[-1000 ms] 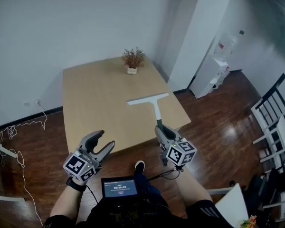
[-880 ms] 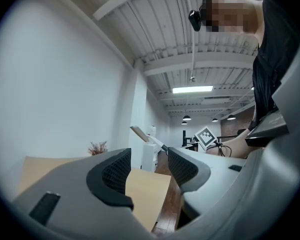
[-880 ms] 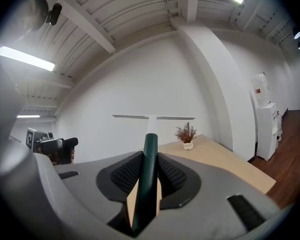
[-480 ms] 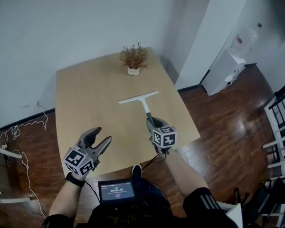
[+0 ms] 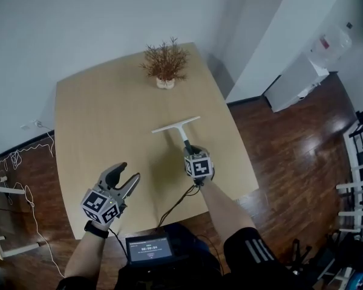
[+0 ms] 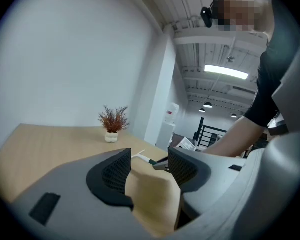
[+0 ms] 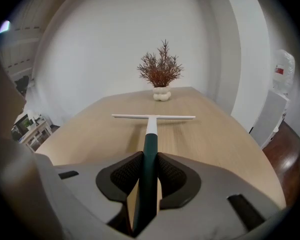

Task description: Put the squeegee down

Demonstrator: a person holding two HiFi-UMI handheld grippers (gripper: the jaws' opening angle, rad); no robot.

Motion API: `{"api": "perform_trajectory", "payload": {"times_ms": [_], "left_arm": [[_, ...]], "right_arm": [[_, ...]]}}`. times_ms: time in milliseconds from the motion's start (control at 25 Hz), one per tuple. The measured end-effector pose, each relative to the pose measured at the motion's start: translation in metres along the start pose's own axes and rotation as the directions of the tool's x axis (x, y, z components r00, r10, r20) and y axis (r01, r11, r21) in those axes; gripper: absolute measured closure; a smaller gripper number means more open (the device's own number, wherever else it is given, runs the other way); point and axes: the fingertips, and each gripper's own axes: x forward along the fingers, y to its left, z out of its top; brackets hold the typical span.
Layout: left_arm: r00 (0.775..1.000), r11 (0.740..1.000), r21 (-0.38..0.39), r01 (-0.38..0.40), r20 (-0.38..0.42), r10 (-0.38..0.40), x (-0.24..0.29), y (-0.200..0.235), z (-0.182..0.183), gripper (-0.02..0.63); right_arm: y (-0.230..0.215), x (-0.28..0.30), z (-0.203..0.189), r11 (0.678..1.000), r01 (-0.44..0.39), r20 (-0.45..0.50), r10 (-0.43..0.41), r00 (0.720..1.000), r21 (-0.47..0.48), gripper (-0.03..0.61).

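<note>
The squeegee [image 5: 178, 126] has a white T-shaped blade and a dark green handle [image 7: 150, 156]. My right gripper [image 5: 192, 150] is shut on that handle, over the right middle of the wooden table [image 5: 103, 119]. In the right gripper view the blade [image 7: 153, 117] lies crosswise ahead of the jaws, low over the tabletop; contact with the wood cannot be told. My left gripper [image 5: 124, 180] is open and empty near the table's front edge, left of the squeegee. In the left gripper view its jaws [image 6: 148, 164] stand apart with bare tabletop between them.
A small potted dry plant [image 5: 164, 65] stands at the table's far edge, also visible as the plant [image 7: 161, 74] beyond the blade. A tablet [image 5: 148, 247] sits at my waist with a cable running to the right gripper. Dark wooden floor [image 5: 290, 156] surrounds the table; a white cabinet [image 5: 302, 80] stands at the right.
My right gripper has carried the squeegee forward from beyond the table's front edge to over the tabletop. The left gripper has kept its place near the front edge.
</note>
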Motion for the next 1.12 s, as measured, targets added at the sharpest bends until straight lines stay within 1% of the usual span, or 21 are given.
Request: {"api": "perform_trajectory", "payload": {"times_ms": [160,320,400,600,680,720,880,1000,1120], "left_arm": [[1.000,1.000,-0.024,-0.009,-0.014,0.008,0.018,0.013,-0.009,0.373],[1.000,0.999,-0.033,-0.011,-0.029,0.010,0.028,0.019,-0.012,0.373],[0.999,0.999,-0.040,-0.009,-0.035,0.007,0.031,0.021,-0.013,0.373],[1.000,0.999,-0.046,-0.003,-0.023,0.002,0.034,0.026,-0.008,0.373],[1.000,0.999,-0.047,0.003,-0.022,-0.004,0.034,0.028,-0.004,0.373],[1.000,0.999,-0.045,0.005,-0.020,-0.006,0.034,0.027,-0.003,0.373],[1.000,0.999,-0.031,0.018,-0.008,-0.018,0.027,0.019,0.000,0.373],[0.999,0.999,-0.025,0.031,0.021,-0.030,0.015,0.012,0.009,0.373],[0.998,0.999,-0.005,0.041,0.048,-0.041,-0.008,-0.001,0.015,0.373]], "right_arm": [[-0.011,0.022,-0.009,1.000,0.011,-0.027,-0.011,1.000,-0.007,0.462],[-0.016,0.034,-0.021,1.000,0.020,-0.085,-0.021,0.996,-0.008,0.462],[-0.010,0.033,-0.016,1.000,0.008,-0.079,-0.008,0.997,0.000,0.460],[-0.007,0.032,-0.017,1.000,0.002,-0.071,-0.003,0.997,-0.015,0.454],[-0.005,0.031,-0.012,1.000,-0.010,-0.068,0.009,0.998,-0.019,0.416],[-0.003,0.029,-0.009,1.000,-0.015,-0.059,0.014,0.998,-0.021,0.402],[-0.005,0.017,-0.002,0.999,0.000,0.009,0.000,1.000,-0.051,0.396],[0.002,-0.012,0.021,0.997,0.023,0.105,-0.015,0.994,-0.078,0.396],[0.017,-0.056,0.047,0.998,0.016,0.213,-0.004,0.977,-0.055,0.396]]}}
